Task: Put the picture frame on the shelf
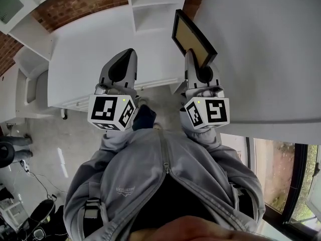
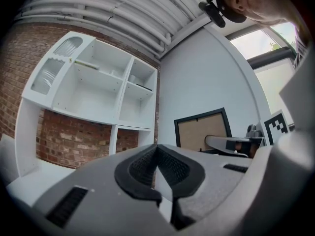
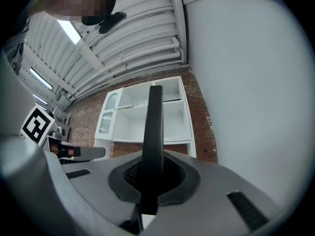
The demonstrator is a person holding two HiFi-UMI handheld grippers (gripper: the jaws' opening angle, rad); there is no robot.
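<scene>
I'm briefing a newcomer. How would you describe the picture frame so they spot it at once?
Find the white shelf unit against the red brick wall. Before it, the person's grey right gripper is shut on a thin rectangular picture frame with a black rim and tan panel. Nothing else nearby is flat and black-rimmed; the grey left gripper is shut, empty.

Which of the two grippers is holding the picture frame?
The right gripper: its jaws clamp the black-edged picture frame. The left gripper is shut with nothing between its jaws.
</scene>
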